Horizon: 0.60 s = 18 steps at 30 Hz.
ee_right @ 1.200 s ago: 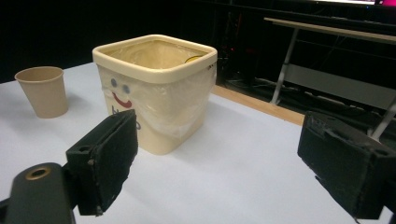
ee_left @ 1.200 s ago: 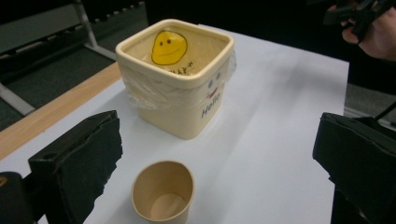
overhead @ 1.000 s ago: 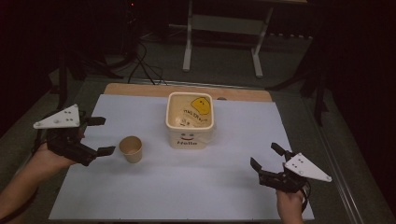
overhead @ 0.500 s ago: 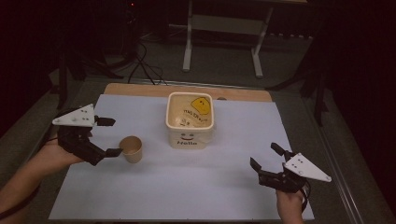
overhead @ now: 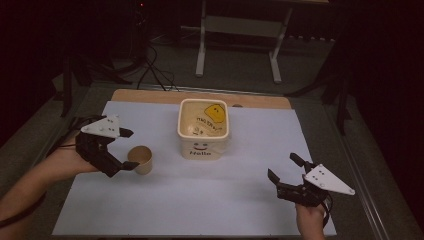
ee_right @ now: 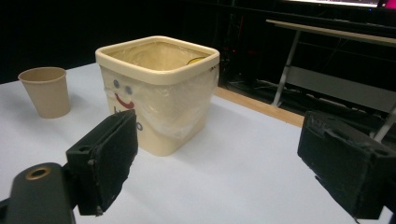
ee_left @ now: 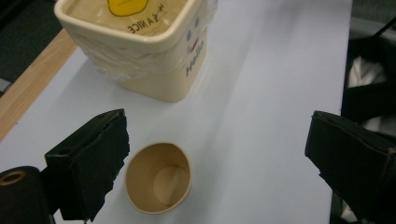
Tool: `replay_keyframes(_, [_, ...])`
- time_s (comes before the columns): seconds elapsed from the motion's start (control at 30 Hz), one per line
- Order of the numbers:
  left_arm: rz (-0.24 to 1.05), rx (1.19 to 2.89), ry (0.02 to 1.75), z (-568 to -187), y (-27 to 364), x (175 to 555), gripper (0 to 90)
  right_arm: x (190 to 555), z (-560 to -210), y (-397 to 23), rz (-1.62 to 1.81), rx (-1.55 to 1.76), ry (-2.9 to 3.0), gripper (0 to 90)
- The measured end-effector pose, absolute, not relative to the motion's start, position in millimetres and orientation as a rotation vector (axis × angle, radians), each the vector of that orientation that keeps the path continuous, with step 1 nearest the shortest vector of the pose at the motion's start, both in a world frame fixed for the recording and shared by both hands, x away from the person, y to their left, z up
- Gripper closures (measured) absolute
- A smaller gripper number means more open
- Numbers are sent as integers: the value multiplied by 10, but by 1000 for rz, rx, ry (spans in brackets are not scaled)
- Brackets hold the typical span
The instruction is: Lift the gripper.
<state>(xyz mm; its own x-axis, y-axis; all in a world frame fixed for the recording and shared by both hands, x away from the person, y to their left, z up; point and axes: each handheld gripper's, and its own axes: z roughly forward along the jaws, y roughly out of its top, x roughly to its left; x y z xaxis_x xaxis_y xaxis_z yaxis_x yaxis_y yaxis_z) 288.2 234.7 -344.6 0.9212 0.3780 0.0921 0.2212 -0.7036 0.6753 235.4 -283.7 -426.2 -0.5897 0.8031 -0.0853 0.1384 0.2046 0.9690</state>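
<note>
So here's where you're at. Your left tool is spread wide, nothing gripped, and it's sitting right at the paper cup on the left side of the worktop. From the high view one jaw tip looks like it's just beside the cup's near-left rim, the other jaw pokes out above it toward the back. In the left gripper view the cup is upright, empty, and sits close to the left-hand jaw with a big stretch of bare sheet between it and the other jaw, so it's between the jaws but way off-centre. Can't tell if that jaw is actually touching the cup or just next to it.

The cream tub is in the middle of the worktop toward the back, upright, with a smiley face and "Hello" on its front and a yellow sticker inside it. There's clear plastic film wrapped round its upper part, which you can see best in the right gripper view. The cup stands to its left, a little nearer you, not touching it.

Your right tool is down at the near right corner of the worktop, jaws apart and holding nothing, well away from both tub and cup. Its camera looks across the sheet at the tub with the cup farther off to the left.
</note>
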Motion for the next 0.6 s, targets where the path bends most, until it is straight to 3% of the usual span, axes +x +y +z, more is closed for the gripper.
replay_keyframes(0.23, [242,2428,409,-3437,2275,2934,71,2357,-4264,-2833,1416,871,1886,122])
replay_keyframes(0.6, [243,2502,408,-3535,2212,3011,149,2356,-4265,-2826,1415,865,1892,122])
